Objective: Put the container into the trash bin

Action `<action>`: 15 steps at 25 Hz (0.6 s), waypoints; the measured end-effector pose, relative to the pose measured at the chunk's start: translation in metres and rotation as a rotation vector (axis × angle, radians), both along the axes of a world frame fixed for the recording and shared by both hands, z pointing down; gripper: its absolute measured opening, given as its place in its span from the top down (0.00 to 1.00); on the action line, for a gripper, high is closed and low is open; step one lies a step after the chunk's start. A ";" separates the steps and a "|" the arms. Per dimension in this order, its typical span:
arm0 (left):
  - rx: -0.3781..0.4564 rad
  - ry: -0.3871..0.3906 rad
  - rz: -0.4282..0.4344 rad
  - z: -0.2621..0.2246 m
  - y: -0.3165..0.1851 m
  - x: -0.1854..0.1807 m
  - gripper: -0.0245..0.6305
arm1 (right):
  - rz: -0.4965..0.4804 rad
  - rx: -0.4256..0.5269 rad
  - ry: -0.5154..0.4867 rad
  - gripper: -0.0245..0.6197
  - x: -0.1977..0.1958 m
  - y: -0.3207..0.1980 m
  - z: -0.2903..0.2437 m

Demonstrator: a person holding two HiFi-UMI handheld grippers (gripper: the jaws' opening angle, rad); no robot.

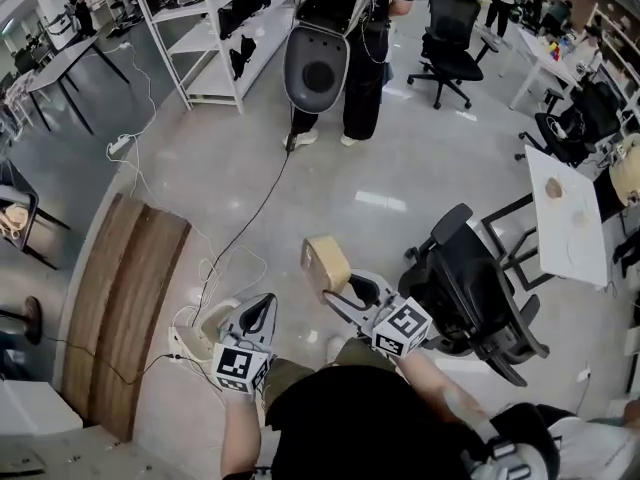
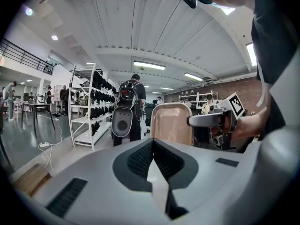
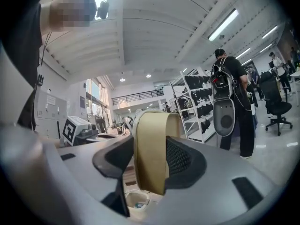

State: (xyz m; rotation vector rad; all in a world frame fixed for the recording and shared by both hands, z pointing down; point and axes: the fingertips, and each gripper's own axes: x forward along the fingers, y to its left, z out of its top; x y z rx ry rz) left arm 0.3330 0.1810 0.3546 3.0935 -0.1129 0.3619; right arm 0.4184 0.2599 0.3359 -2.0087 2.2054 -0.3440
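Note:
A tan, flat-sided container (image 1: 325,263) is held upright above the floor, with my right gripper (image 1: 342,284) shut on its lower edge. In the right gripper view the container (image 3: 150,149) stands between the dark pads of the right gripper (image 3: 151,163). The left gripper view shows the container (image 2: 171,124) ahead, with the right gripper (image 2: 211,120) clamping it from the right. My left gripper (image 1: 262,308) is level with it at the left, jaws together and nothing in them (image 2: 152,146). A small white round bin (image 3: 135,199) with scraps inside shows on the floor below the right jaws.
A black office chair (image 1: 470,288) stands close at the right. A wooden bench (image 1: 125,308) lies at the left, with cables (image 1: 215,258) and a power strip trailing across the floor. Ahead, a person with a backpack (image 1: 340,48) stands by white shelves (image 1: 215,28).

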 end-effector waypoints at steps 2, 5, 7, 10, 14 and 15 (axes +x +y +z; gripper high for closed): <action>0.002 -0.004 -0.016 0.002 -0.003 0.002 0.96 | -0.018 0.000 -0.007 0.63 0.003 -0.007 0.001; -0.003 -0.006 -0.047 0.004 -0.011 -0.002 0.96 | -0.055 -0.001 -0.012 0.63 -0.001 -0.019 0.001; -0.005 -0.006 -0.071 0.005 -0.020 -0.009 0.96 | -0.080 -0.004 -0.009 0.63 -0.006 -0.030 0.001; -0.006 -0.001 -0.105 0.005 -0.035 -0.024 0.96 | -0.115 -0.007 -0.011 0.63 -0.018 -0.047 0.001; -0.007 0.002 -0.159 0.004 -0.061 -0.053 0.96 | -0.163 -0.016 -0.017 0.63 -0.039 -0.075 0.003; -0.008 0.003 -0.175 0.004 -0.068 -0.062 0.96 | -0.176 -0.019 -0.016 0.63 -0.045 -0.082 0.003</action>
